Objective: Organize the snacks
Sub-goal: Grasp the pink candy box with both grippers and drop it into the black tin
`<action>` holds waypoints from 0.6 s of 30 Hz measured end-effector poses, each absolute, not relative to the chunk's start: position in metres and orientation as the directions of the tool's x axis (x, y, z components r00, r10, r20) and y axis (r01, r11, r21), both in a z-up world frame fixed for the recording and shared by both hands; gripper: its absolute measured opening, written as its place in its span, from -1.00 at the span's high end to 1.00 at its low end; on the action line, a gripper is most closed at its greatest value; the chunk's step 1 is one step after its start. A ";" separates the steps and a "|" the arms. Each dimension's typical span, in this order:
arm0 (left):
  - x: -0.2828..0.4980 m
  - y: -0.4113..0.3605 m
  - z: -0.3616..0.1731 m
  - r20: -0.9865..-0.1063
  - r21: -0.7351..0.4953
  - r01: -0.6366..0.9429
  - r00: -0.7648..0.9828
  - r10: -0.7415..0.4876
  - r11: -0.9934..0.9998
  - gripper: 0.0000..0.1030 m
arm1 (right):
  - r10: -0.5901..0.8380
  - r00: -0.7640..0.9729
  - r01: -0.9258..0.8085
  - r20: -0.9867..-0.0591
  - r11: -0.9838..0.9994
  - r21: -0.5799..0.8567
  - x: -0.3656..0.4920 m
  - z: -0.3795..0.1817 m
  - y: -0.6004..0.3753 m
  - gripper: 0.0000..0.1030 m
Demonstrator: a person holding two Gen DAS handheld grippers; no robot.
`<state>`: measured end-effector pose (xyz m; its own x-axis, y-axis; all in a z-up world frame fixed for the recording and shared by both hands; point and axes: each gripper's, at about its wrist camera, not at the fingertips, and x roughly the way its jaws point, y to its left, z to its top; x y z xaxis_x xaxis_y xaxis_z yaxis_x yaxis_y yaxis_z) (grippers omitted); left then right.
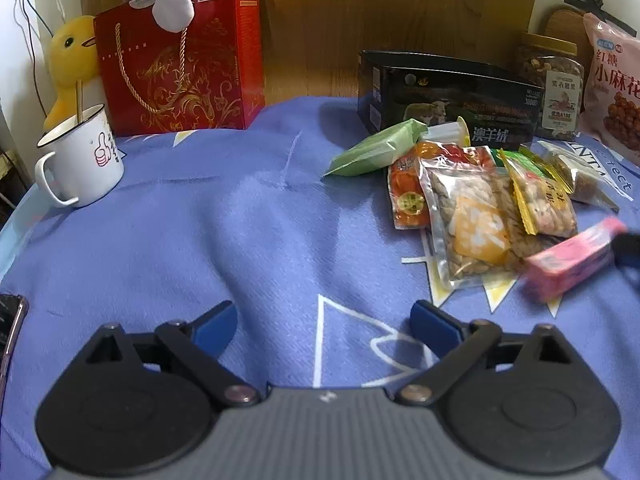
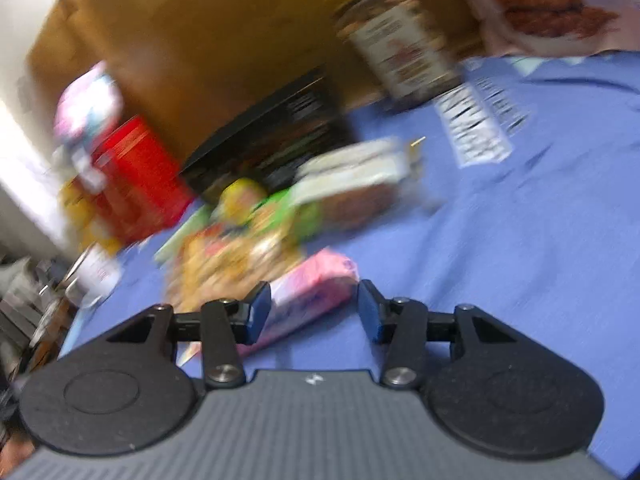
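Observation:
A heap of snack packets [image 1: 484, 200] lies on the blue cloth [image 1: 240, 240] at the right: a green packet [image 1: 376, 148], an orange one [image 1: 406, 196], a clear nut bag [image 1: 472, 224] and a pink box [image 1: 572, 260]. My left gripper [image 1: 324, 320] is open and empty over bare cloth, left of the heap. In the blurred right wrist view my right gripper [image 2: 314, 308] is open, its fingers on either side of the near end of the pink box [image 2: 316, 284], a gap showing at the right finger. The heap [image 2: 248, 236] lies beyond.
A black box [image 1: 452, 104], a nut jar [image 1: 556, 88] and a pink bag [image 1: 612, 88] stand at the back right. A red gift box [image 1: 180, 64] with plush toys and a white mug [image 1: 80, 156] stand at the back left. A phone [image 1: 10, 328] lies at the left edge.

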<state>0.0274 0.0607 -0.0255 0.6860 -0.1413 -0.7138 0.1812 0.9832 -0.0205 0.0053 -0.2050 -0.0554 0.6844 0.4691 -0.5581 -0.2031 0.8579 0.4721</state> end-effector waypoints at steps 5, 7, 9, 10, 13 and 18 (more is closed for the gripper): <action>0.035 0.082 -0.032 -0.697 -0.044 0.117 0.708 -0.115 0.992 -0.81 | 0.483 0.684 -0.322 -0.546 0.872 0.369 -0.034 -0.047 -0.184 -0.01; 0.028 0.069 -0.024 -0.701 -0.086 0.059 0.706 -0.102 0.995 -0.76 | 0.434 0.712 -0.333 -0.552 0.901 0.280 -0.038 -0.043 -0.184 -0.01; 0.019 0.058 -0.020 -0.692 -0.138 0.034 0.712 -0.121 0.990 -0.64 | 0.417 0.716 -0.308 -0.559 0.908 0.283 -0.025 -0.039 -0.194 -0.01; 0.016 0.057 -0.016 -0.686 -0.159 0.038 0.714 -0.138 0.986 -0.61 | 0.423 0.716 -0.298 -0.555 0.905 0.305 -0.020 -0.038 -0.198 -0.01; 0.011 0.045 -0.009 -0.680 -0.226 0.026 0.712 -0.177 0.974 -0.30 | 0.448 0.705 -0.324 -0.549 0.893 0.313 -0.004 -0.039 -0.195 -0.01; 0.016 0.027 -0.009 -0.708 -0.347 0.036 0.645 -0.287 0.937 -0.04 | 0.441 0.667 -0.453 -0.600 0.880 0.144 0.003 -0.052 -0.158 -0.02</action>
<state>0.0164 0.0268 -0.0093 0.6451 -0.2867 -0.7083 0.0360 0.9373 -0.3467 0.0028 -0.1583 -0.0519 0.6669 0.4413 -0.6004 -0.4528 0.8800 0.1438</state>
